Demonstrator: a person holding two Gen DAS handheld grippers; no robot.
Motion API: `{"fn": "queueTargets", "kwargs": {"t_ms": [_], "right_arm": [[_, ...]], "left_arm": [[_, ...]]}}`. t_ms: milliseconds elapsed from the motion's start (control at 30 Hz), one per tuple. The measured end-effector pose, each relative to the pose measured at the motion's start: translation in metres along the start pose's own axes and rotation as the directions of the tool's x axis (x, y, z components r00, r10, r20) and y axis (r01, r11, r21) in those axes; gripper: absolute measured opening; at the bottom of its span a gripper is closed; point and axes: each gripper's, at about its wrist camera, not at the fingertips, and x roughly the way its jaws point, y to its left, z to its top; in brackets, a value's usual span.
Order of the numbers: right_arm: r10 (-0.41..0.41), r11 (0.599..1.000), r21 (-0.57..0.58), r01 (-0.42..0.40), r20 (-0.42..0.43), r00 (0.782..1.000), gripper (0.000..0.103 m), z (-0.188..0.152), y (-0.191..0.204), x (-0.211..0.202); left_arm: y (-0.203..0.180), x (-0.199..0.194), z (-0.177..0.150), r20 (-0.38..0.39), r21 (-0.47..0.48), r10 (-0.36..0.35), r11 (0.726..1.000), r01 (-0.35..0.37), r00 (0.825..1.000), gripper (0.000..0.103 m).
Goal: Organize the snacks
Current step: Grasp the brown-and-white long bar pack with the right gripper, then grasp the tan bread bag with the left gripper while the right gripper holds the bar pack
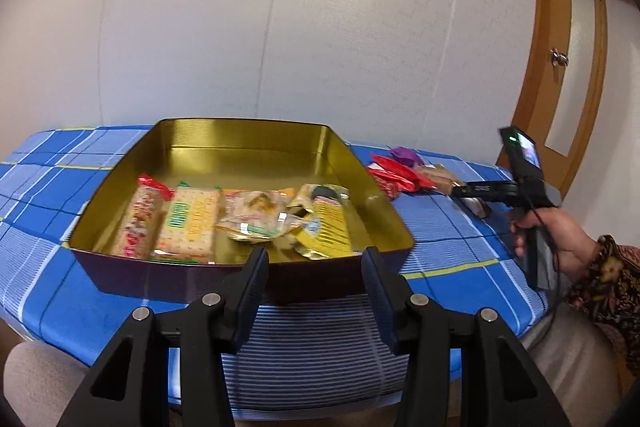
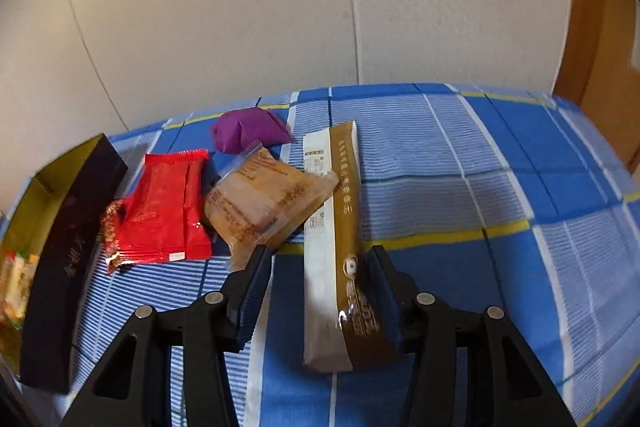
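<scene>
4 wrapped snacks lie in a row along the near wall of the gold tin [image 1: 240,135], packed side by side to save room. At lower centre of the right view, the right tongs [image 2: 320,263] straddle the white-and-gold stick pack [image 2: 332,211] on the blue checked tabletop [image 2: 500,187], jaws parted, seemingly ungripped; its long axis runs away from the camera. Left tongs [image 1: 316,263] hover open, empty.

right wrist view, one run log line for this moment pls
right gripper: open over gold bar | left gripper: open, empty | tin: four snacks inside
</scene>
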Motion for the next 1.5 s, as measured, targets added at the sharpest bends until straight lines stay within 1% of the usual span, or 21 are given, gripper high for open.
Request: {"fn": "queueTargets", "kwargs": {"t_ms": [67, 100, 200, 267, 367, 467, 567, 700, 800, 900, 967, 1067, 1100, 1167, 1233, 1300, 1433, 1500], "right_arm": [[-0.029, 0.999, -0.025, 0.029, -0.004, 1.0, 0.04, -0.002, 0.002, -0.002], [-0.034, 0.999, -0.026, 0.034, -0.004, 0.999, 0.031, -0.003, 0.003, -0.002], [-0.029, 0.999, -0.013, 0.029, -0.001, 1.0, 0.028, -0.006, -0.005, -0.005], [-0.023, 1.0, 0.011, 0.023, 0.005, 1.0, 0.027, -0.012, -0.013, -0.012], [-0.018, 0.997, 0.081, 0.017, 0.015, 1.0, 0.026, -0.02, -0.029, -0.021], [-0.045, 0.988, 0.151, 0.04, 0.026, 0.999, 0.026, -0.029, -0.051, -0.03], [-0.037, 0.982, 0.184, 0.03, 0.034, 0.999, 0.026, -0.035, -0.065, -0.038], [-0.02, 0.979, 0.205, 0.011, 0.042, 0.999, 0.026, -0.038, -0.072, -0.041], [-0.019, 0.979, 0.203, 0.011, 0.04, 0.999, 0.026, -0.036, -0.071, -0.041], [-0.022, 0.98, 0.2, 0.014, 0.039, 0.999, 0.027, -0.036, -0.07, -0.041], [-0.015, 0.979, 0.206, 0.006, 0.041, 0.999, 0.027, -0.036, -0.07, -0.041], [-0.001, 0.976, 0.219, -0.01, 0.046, 0.999, 0.027, -0.037, -0.073, -0.041], [0.003, 0.975, 0.223, -0.014, 0.048, 0.999, 0.027, -0.037, -0.074, -0.042], [0.012, 0.973, 0.232, -0.023, 0.051, 0.999, 0.027, -0.037, -0.075, -0.042], [0.015, 0.972, 0.235, -0.027, 0.052, 0.999, 0.027, -0.037, -0.075, -0.042], [0.016, 0.971, 0.236, -0.028, 0.053, 0.998, 0.027, -0.037, -0.075, -0.042], [0.022, 0.97, 0.239, -0.034, 0.053, 0.998, 0.027, -0.037, -0.075, -0.042], [0.033, 0.968, 0.245, -0.045, 0.056, 0.998, 0.027, -0.037, -0.076, -0.043]], "left_arm": [[-0.012, 0.004, 0.002, -0.01, 0.01, -0.026, 1.0, 0.026, 1.0, 0.049], [-0.017, 0.004, 0.003, -0.013, 0.016, -0.035, 0.999, 0.035, 0.999, 0.049], [-0.037, 0.009, 0.009, -0.02, 0.041, -0.069, 0.997, 0.07, 0.997, 0.049], [-0.053, 0.014, 0.016, -0.032, 0.063, -0.093, 0.994, 0.095, 0.995, 0.049], [-0.072, 0.02, 0.026, -0.039, 0.084, -0.127, 0.988, 0.129, 0.991, 0.049], [-0.093, 0.031, 0.035, -0.06, 0.107, -0.152, 0.982, 0.157, 0.987, 0.049], [-0.117, 0.049, 0.046, -0.105, 0.113, -0.191, 0.973, 0.203, 0.976, 0.049], [-0.141, 0.08, 0.059, -0.174, 0.073, -0.235, 0.965, 0.251, 0.956, 0.049], [-0.154, 0.109, 0.068, -0.227, 0.037, -0.223, 0.971, 0.237, 0.948, 0.049], [-0.16, 0.133, 0.076, -0.251, 0.019, -0.178, 0.982, 0.189, 0.952, 0.049], [-0.163, 0.149, 0.084, -0.258, 0.02, -0.131, 0.99, 0.141, 0.957, 0.049], [-0.165, 0.167, 0.094, -0.269, 0.009, -0.103, 0.994, 0.11, 0.957, 0.05], [-0.167, 0.175, 0.098, -0.286, -0.003, -0.108, 0.994, 0.112, 0.952, 0.05], [-0.172, 0.187, 0.104, -0.314, -0.036, -0.123, 0.992, 0.118, 0.941, 0.058], [-0.174, 0.205, 0.109, -0.357, -0.111, -0.159, 0.986, 0.127, 0.921, 0.062], [-0.177, 0.222, 0.113, -0.396, -0.19, -0.189, 0.974, 0.121, 0.899, 0.063], [-0.192, 0.247, 0.119, -0.459, -0.241, -0.192, 0.967, 0.086, 0.867, 0.065], [-0.2, 0.261, 0.12, -0.498, -0.25, -0.175, 0.967, 0.053, 0.849, 0.065]]}}
